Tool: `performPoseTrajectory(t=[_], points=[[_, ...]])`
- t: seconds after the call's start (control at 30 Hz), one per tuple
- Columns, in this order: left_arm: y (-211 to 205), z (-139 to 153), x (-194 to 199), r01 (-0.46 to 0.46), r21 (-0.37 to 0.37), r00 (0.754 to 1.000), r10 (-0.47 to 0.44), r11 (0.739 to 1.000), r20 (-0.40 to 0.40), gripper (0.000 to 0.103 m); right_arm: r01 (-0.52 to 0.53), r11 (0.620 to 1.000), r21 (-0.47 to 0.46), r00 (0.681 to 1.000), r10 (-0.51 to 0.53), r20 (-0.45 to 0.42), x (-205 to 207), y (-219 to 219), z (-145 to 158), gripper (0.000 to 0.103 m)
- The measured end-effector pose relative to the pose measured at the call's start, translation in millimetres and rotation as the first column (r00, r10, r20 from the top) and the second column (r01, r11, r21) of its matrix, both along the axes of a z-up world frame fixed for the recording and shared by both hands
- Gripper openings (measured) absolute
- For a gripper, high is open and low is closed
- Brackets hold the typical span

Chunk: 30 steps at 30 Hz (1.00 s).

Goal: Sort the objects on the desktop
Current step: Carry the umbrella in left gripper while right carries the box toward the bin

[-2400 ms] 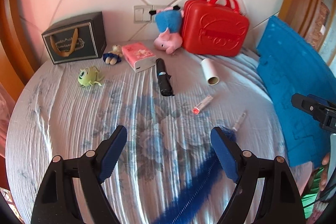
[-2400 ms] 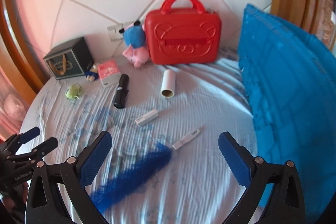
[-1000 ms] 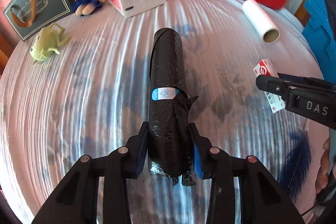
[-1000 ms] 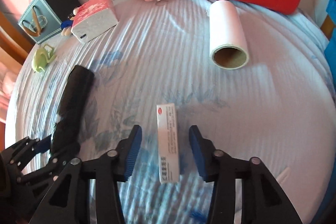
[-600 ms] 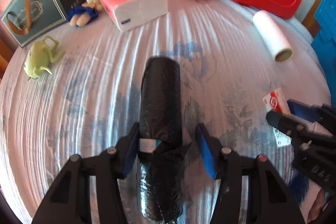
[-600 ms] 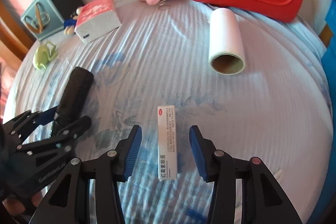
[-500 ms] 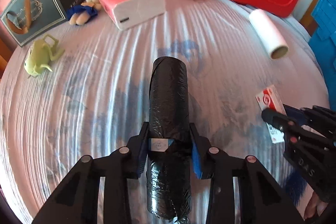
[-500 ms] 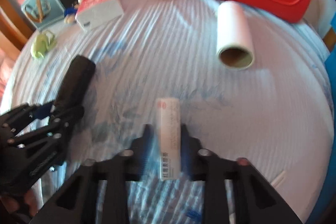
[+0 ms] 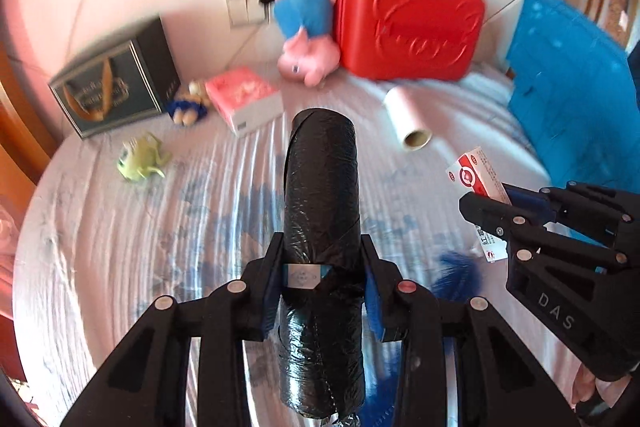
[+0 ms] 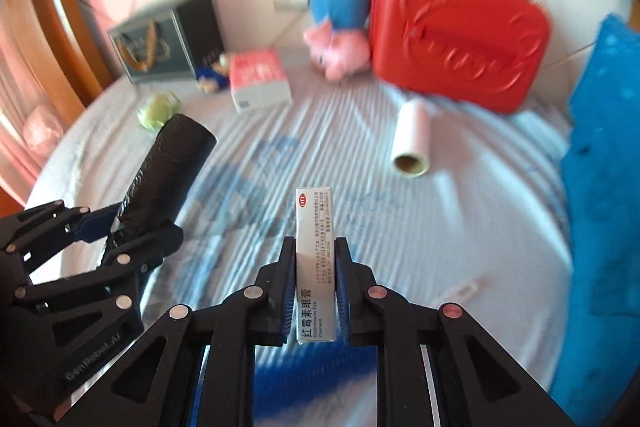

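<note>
My left gripper [image 9: 322, 247] is shut on a black roll of bin bags [image 9: 322, 195] and holds it above the bed. The roll also shows at the left of the right wrist view [image 10: 168, 171]. My right gripper [image 10: 315, 251] is shut on a small white ointment box [image 10: 315, 251] and holds it upright above the sheet. That box with its red end shows at the right of the left wrist view [image 9: 478, 177], in the right gripper [image 9: 486, 205]. A white paper roll [image 10: 412, 139], a pink tissue pack [image 10: 260, 79] and a green plush [image 10: 156, 111] lie on the bed.
A red case [image 9: 408, 27] stands at the back with a pink pig plush [image 9: 310, 57] beside it. A dark gift box [image 9: 114, 87] and a small doll [image 9: 188, 105] are at the back left. A blue pillow [image 10: 604, 187] fills the right. A blue feather [image 9: 460, 273] lies below the grippers.
Both grippers have lifted their loads off the sheet and tilted up, so the back wall and red case come into view. The right gripper closed on the ointment box.
</note>
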<state>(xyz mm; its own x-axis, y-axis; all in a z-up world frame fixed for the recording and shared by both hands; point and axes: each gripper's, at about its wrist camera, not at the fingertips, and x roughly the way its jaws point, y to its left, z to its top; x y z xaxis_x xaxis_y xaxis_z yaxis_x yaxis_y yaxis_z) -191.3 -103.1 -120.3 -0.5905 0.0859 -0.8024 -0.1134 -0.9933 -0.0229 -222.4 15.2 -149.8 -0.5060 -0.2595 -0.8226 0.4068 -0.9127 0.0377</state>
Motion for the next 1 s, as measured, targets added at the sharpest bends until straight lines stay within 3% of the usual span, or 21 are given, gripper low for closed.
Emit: performPoseTrajectory(t=[0.2, 0.4, 0.73, 1.0], points=[[29, 63, 54, 0.061, -0.002, 0.987, -0.061, 0.998, -0.152, 0.034, 0.048, 0.998, -0.045, 0.982, -0.056, -0.182, 58, 33, 79, 0.018], [61, 102, 99, 0.130, -0.001, 0.958, -0.126, 0.992, -0.257, 0.034, 0.106, 0.990, -0.096, 0.934, -0.132, -0.331, 111, 79, 138, 0.018], [134, 144, 135, 0.277, 0.049, 0.899, -0.241, 0.960, -0.366, 0.034, 0.275, 0.957, -0.092, 0.842, -0.286, -0.457, 171, 152, 198, 0.018], [249, 177, 124, 0.342, 0.057, 0.862, -0.289, 0.938, -0.416, 0.034, 0.338, 0.932, -0.134, 0.784, -0.357, -0.508, 165, 261, 228, 0.018]])
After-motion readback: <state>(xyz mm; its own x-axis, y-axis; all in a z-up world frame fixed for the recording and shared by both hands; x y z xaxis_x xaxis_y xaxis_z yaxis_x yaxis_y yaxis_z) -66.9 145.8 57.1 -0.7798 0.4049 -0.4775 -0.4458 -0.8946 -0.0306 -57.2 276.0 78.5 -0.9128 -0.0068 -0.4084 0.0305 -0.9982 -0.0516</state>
